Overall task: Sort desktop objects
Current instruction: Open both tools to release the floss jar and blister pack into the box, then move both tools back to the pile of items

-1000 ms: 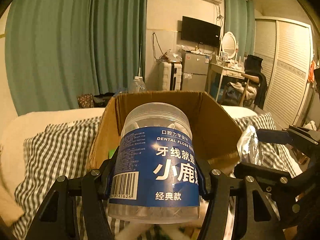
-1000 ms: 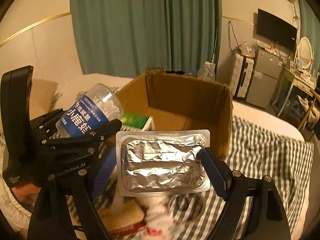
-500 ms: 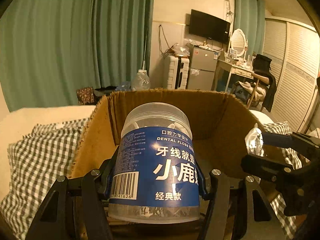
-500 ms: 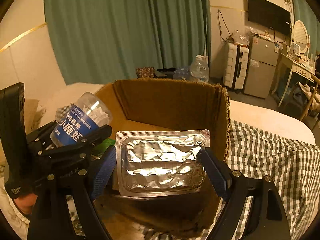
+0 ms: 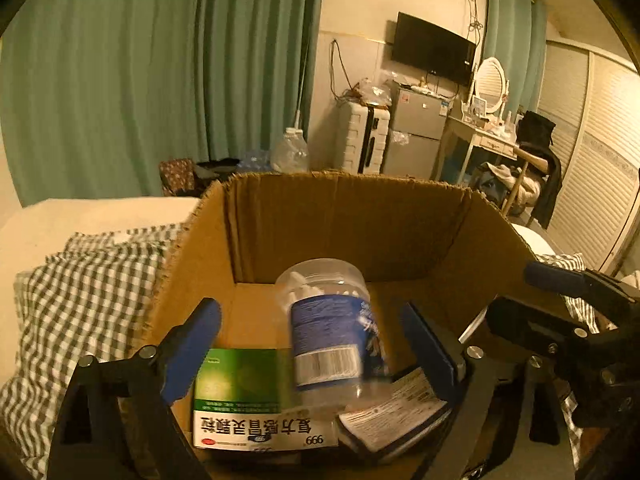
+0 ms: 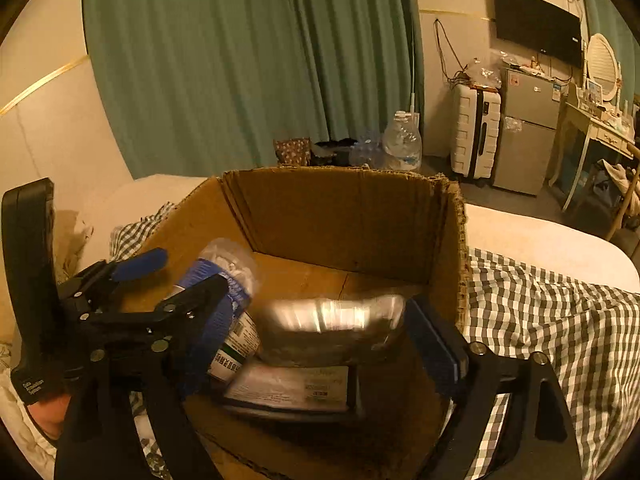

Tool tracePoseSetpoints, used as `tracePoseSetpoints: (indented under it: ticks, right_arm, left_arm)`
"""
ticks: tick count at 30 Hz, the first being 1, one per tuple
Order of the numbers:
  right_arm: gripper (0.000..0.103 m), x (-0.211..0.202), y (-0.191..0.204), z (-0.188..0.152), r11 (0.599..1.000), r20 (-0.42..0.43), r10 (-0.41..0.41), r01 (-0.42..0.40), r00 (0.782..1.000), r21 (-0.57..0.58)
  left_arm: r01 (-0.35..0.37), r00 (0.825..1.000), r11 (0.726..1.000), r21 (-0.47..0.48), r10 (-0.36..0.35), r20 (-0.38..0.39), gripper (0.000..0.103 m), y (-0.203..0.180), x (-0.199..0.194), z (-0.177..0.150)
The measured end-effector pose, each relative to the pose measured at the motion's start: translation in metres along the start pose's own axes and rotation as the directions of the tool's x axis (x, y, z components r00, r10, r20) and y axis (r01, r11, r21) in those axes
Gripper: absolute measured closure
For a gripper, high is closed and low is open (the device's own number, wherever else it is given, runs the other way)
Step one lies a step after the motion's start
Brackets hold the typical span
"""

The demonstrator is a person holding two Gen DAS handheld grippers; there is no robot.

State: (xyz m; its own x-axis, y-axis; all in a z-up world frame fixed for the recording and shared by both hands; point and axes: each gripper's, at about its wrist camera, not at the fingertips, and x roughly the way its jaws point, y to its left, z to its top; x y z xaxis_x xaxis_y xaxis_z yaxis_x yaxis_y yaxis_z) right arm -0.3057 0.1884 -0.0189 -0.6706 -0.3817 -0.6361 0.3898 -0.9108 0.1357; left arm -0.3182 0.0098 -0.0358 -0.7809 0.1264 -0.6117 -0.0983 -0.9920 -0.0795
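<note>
I look down into an open cardboard box. My left gripper hangs over it, jaws opening. The blue-labelled dental floss jar drops free between them, blurred and touching neither pad. Under it lie a green and white medicine box and a dark box with a white label. My right gripper is opening too. The silver foil blister pack is blurred between its pads and slipping down. The right wrist view shows the left gripper beside the floss jar.
The cardboard box stands on a checked blanket over a bed. Beyond it hang green curtains. A water bottle, a white suitcase, a small fridge and a dressing table stand further back.
Both grippers came forward over the box. The left jaws spread and the floss jar fell out of them. The foil pack went from sharply held to blurred and lower.
</note>
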Motion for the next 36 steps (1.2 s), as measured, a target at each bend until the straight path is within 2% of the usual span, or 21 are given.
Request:
tracePoseSetpoints:
  ticks: [8,19,25,27,31,36]
  right_arm:
    - [0.013,-0.038,0.015,0.0,0.998,0.017,-0.036,0.037,0.999,-0.045]
    - [0.012,-0.111,0.048,-0.014,0.994,0.026,-0.061,0.063,0.998,-0.085]
    - [0.011,-0.158,0.065,-0.018,0.992,0.059,-0.076,0.081,0.995,-0.094]
    - [0.008,-0.173,0.071,-0.019,0.99,0.075,-0.091,0.098,0.993,-0.101]
    - [0.0,-0.199,0.077,-0.027,0.988,0.104,-0.11,0.12,0.988,-0.093]
    - [0.0,-0.215,0.078,-0.048,0.987,0.09,-0.13,0.137,0.987,-0.078]
  left_arm:
    - [-0.039,0.999,0.999,-0.002,0.039,0.003,0.007,0.006,-0.037,-0.007]
    - [-0.039,0.998,0.999,0.028,0.038,0.041,0.004,-0.007,-0.121,-0.016]
    - [-0.051,0.996,0.997,0.05,0.047,0.079,0.0,-0.009,-0.17,-0.019]
    - [-0.054,0.994,0.997,0.051,0.049,0.095,0.0,-0.008,-0.185,-0.021]
    - [-0.062,0.992,0.996,0.062,0.055,0.11,0.0,-0.009,-0.212,-0.031]
    - [-0.076,0.993,0.995,0.069,0.069,0.094,0.0,-0.008,-0.227,-0.059]
